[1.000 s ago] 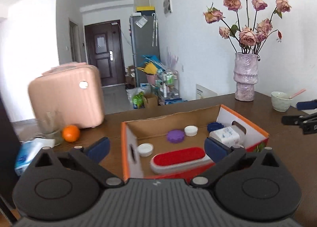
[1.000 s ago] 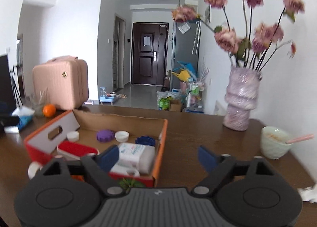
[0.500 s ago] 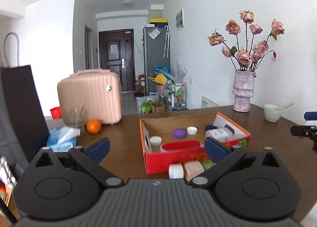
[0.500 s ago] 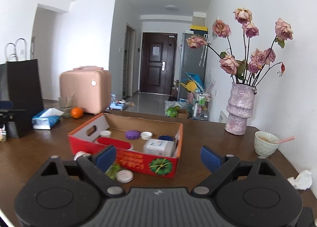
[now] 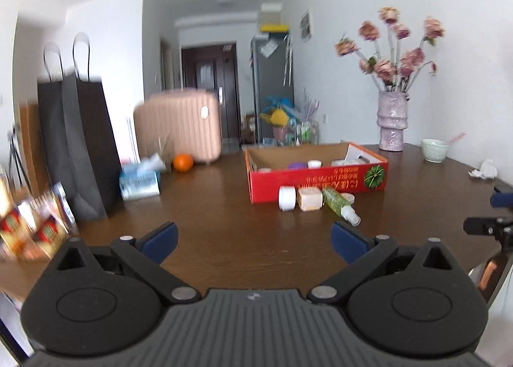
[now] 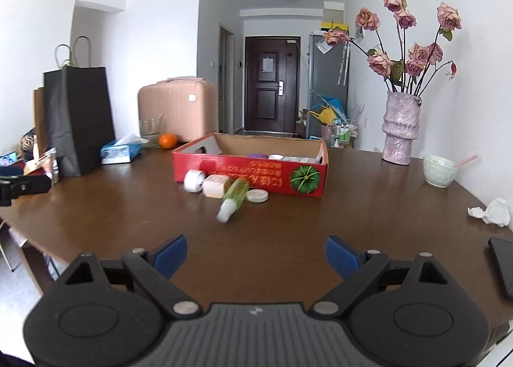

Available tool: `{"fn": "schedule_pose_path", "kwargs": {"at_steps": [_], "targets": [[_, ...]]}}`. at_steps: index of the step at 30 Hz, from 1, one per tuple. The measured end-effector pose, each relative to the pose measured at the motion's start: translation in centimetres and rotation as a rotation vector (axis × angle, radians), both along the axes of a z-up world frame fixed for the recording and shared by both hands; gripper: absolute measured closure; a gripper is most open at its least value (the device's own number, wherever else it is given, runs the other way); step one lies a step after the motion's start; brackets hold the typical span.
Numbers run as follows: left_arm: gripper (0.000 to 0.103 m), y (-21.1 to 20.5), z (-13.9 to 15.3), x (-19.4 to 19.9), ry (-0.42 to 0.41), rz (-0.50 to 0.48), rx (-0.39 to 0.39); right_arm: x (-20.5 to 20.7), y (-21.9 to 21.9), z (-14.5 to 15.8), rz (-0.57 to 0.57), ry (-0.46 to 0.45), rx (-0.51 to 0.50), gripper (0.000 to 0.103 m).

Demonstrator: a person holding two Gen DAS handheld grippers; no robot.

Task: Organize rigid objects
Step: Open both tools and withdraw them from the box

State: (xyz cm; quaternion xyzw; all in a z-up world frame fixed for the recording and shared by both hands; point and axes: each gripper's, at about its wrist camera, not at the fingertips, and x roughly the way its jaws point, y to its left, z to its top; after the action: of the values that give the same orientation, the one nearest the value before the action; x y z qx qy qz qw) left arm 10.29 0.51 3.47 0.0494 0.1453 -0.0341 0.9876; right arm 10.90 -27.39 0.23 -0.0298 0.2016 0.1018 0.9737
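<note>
Both my tools have pulled back from the red box (image 6: pixel 250 171); left tool (image 5: pixel 253 240) and right tool (image 6: pixel 255 254) gape empty above the counter (image 6: pixel 288 238). Green bottle (image 6: pixel 234 197) lies before the box.

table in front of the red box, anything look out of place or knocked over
Yes. A green bottle lies on its side by the red box, with a white jar tipped beside it, a beige block and a flat lid. A crumpled tissue sits far right.

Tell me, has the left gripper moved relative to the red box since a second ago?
Yes. The left gripper has pulled back from the red box, which now sits farther away.
</note>
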Motion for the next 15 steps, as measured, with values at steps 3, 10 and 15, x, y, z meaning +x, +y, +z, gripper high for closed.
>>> {"fn": "schedule_pose_path", "kwargs": {"at_steps": [3,10,15], "targets": [[0.0,-0.2,1.0,-1.9,-0.04,0.008,-0.019,-2.2,-0.1,0.4,-0.026,-0.038,0.001,0.01],[0.0,-0.4,-0.2,-3.0,-0.044,0.015,-0.067,-5.5,0.5,0.6,0.063,-0.084,-0.036,0.0],[0.0,-0.3,-2.5,-0.6,0.064,0.016,-0.099,-4.4,1.2,-0.2,0.032,-0.07,-0.032,0.002]]}}
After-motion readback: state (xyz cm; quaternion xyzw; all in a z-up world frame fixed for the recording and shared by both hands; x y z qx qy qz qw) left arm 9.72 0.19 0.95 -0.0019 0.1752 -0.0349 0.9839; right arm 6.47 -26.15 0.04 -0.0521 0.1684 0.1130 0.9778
